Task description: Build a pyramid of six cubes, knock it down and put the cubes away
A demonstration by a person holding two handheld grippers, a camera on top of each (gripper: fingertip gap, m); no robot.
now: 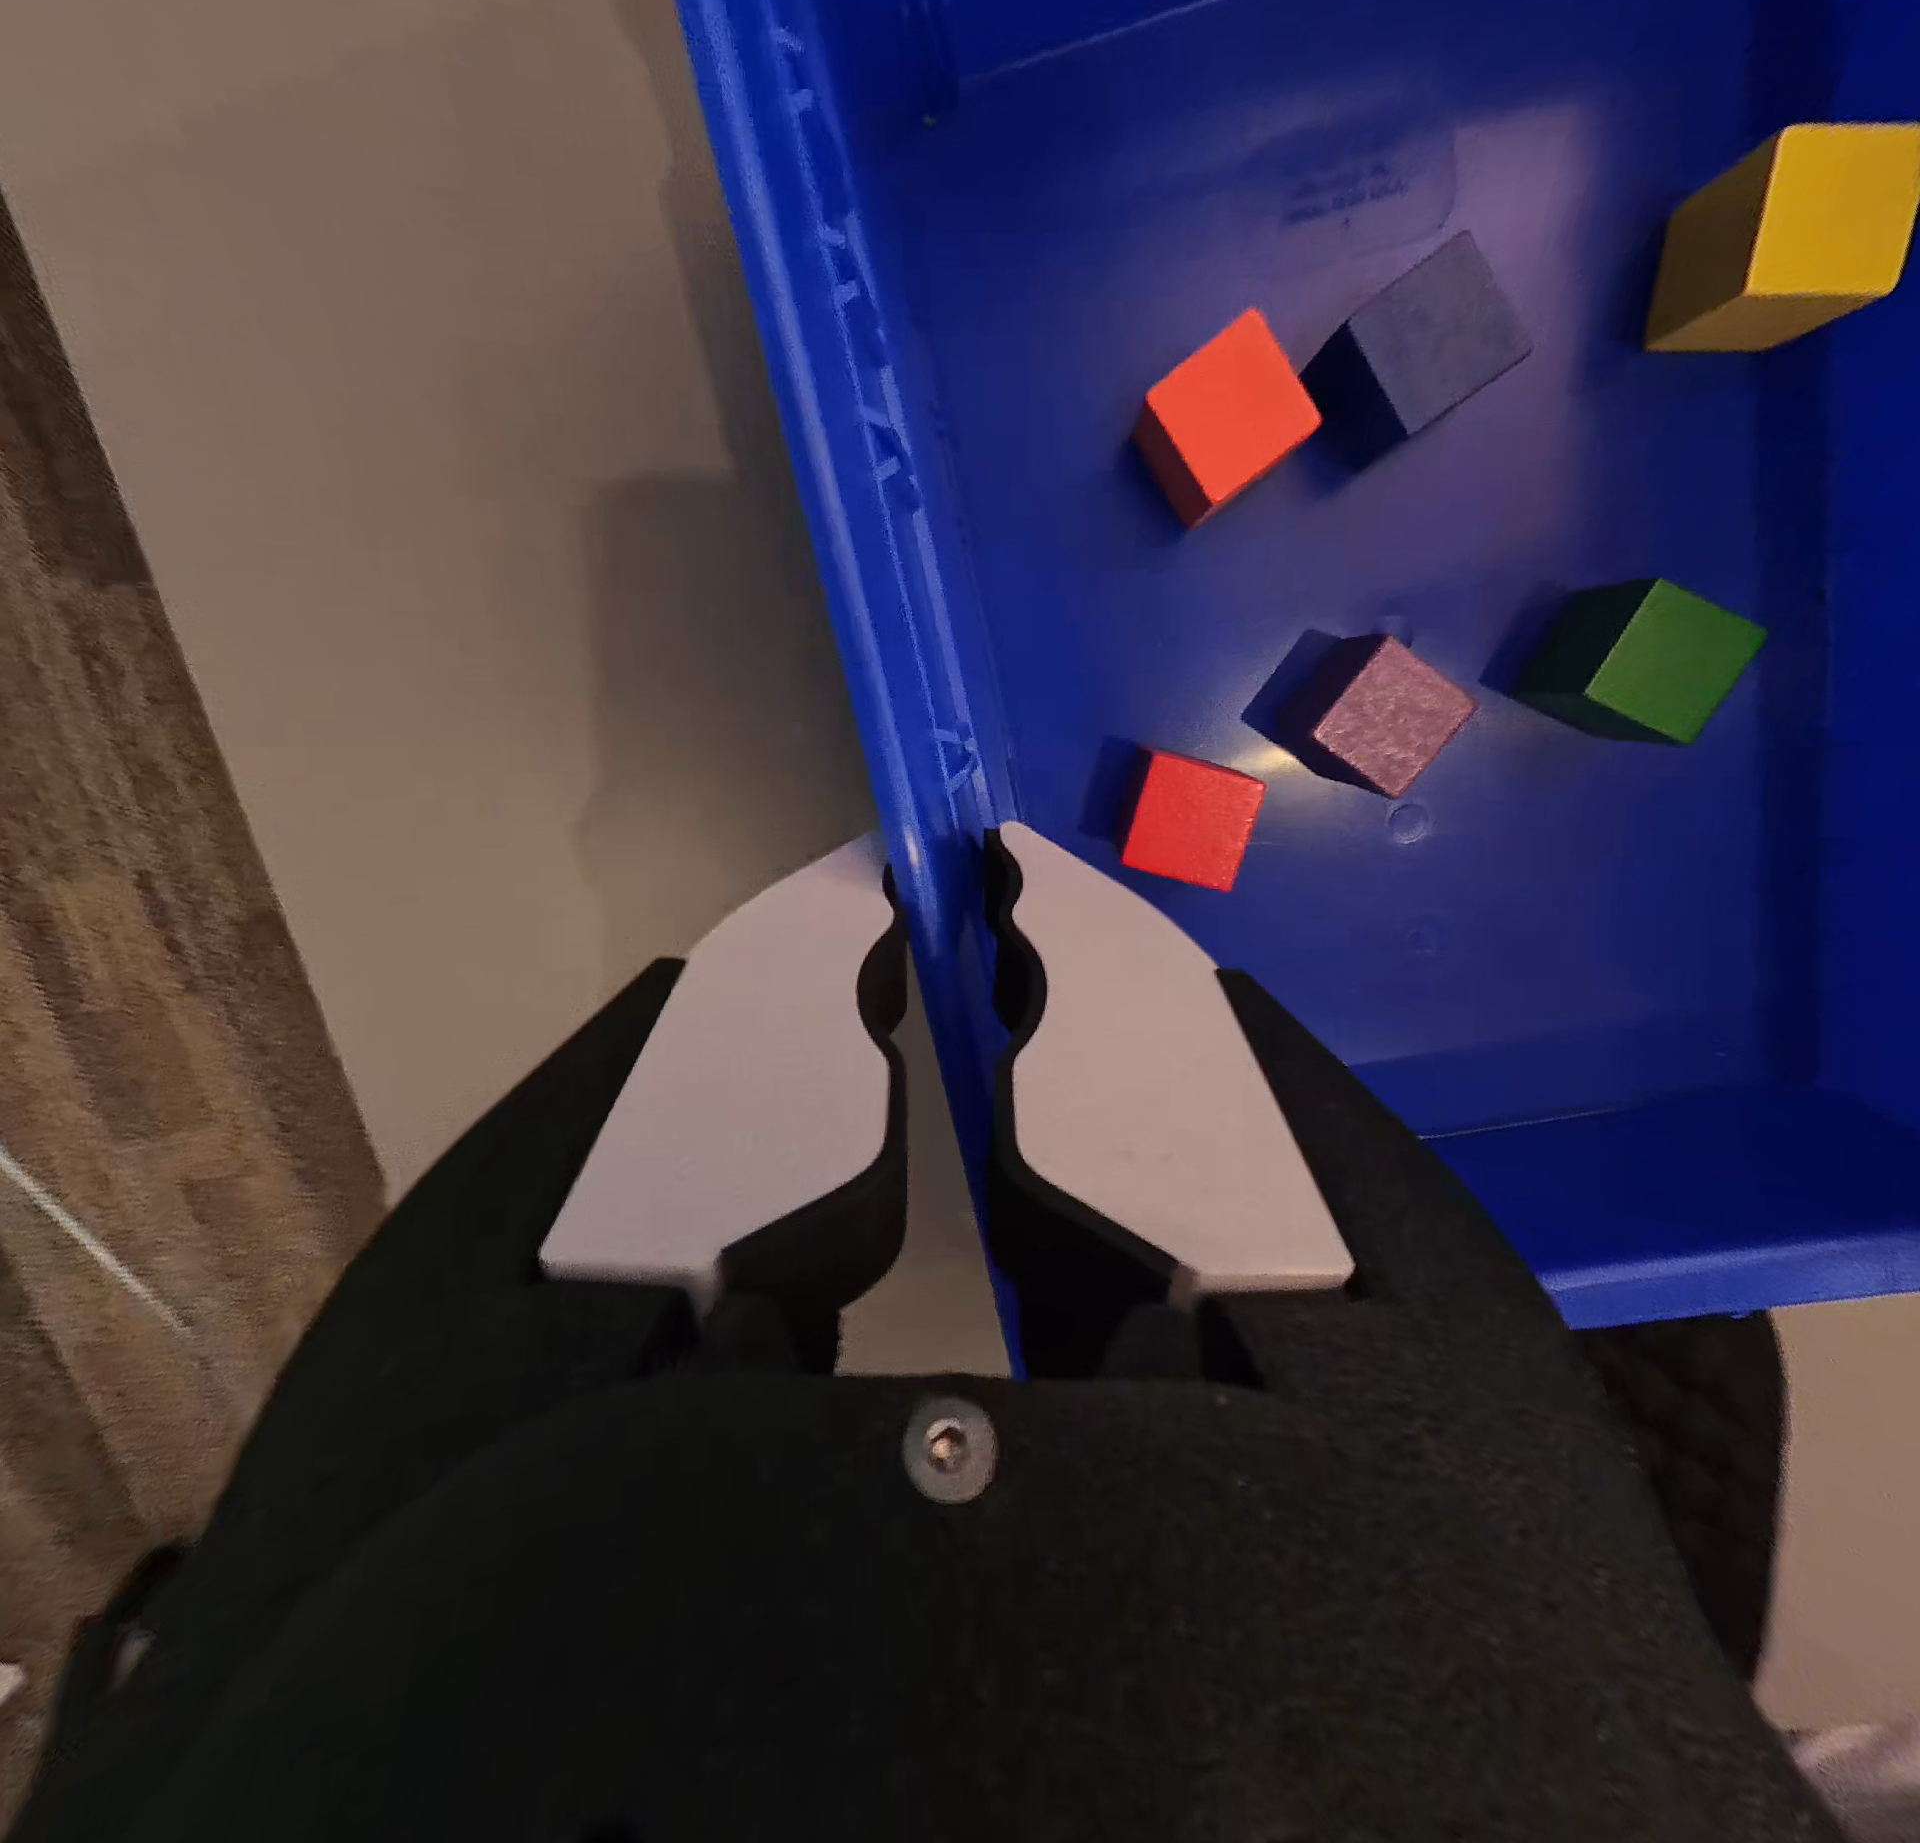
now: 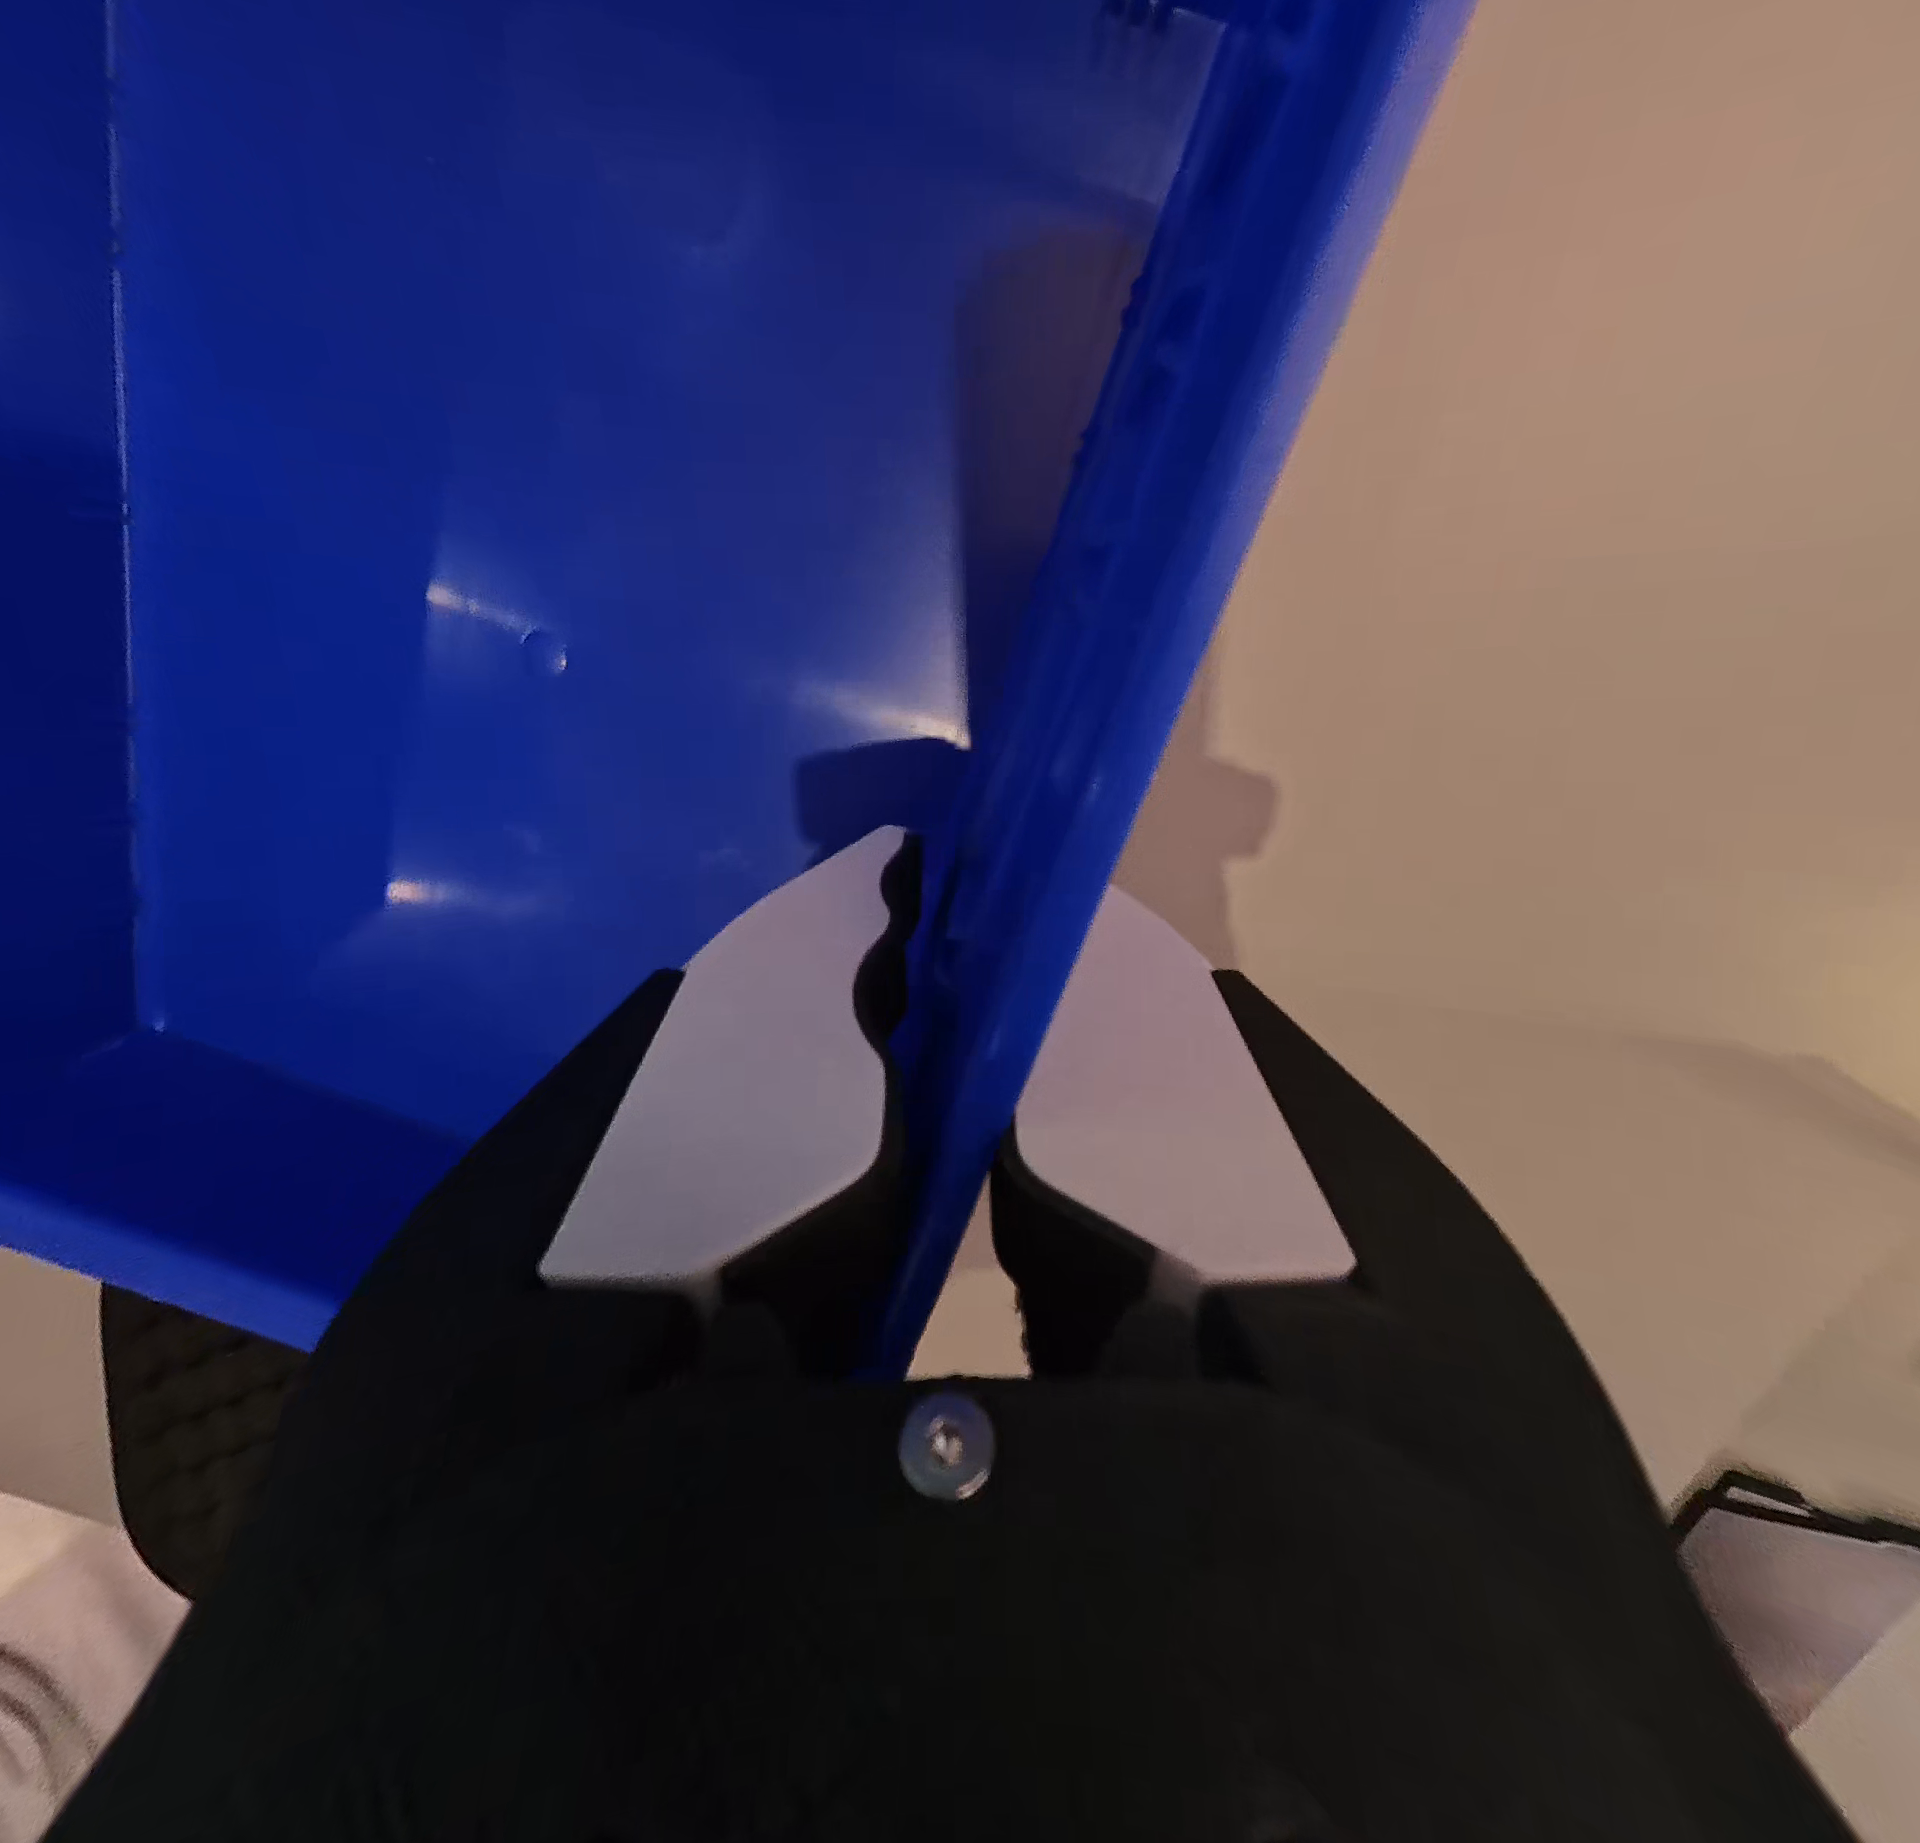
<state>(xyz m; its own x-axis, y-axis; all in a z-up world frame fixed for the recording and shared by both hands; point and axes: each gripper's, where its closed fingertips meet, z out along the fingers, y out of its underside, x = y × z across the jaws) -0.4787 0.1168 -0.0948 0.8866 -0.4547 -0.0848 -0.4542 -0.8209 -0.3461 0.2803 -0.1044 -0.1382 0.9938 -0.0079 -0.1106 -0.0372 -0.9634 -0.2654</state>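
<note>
The left gripper [image 1: 940,863] has its two fingers pinched on the left wall of the blue bin [image 1: 1558,1201], one finger outside the wall and one inside, the rim running up between them. The right gripper [image 2: 935,858] does the same on the right wall of the bin [image 2: 1226,443]: its left finger [image 2: 769,1045] sits inside, pressed against the wall, and its other finger is outside, partly hidden behind the blue plastic.

Inside the bin, seen from the left wrist, six cubes lie loose on the floor, none stacked. Nearest the left gripper is a red cube [image 1: 1195,817], just right of the gripped wall. A purple cube [image 1: 1387,713] lies just beyond and right of it, close but apart. A green cube [image 1: 1652,661] sits farther right, near the right wall. Farther off, an orange cube [image 1: 1231,411] and a grey cube [image 1: 1429,339] sit side by side, corners touching or nearly so. A yellow cube [image 1: 1797,235] is at the far right, against or very near the right wall.

From the right wrist only bare bin floor shows, with a few bright glints; no cubes are in that view.

The bin is over a pale table [image 1: 416,443]. To the far left of it a strip of brownish patterned floor [image 1: 125,858] shows. A dark object [image 2: 177,1430] peeks out under the bin's near edge; what it is I cannot tell
</note>
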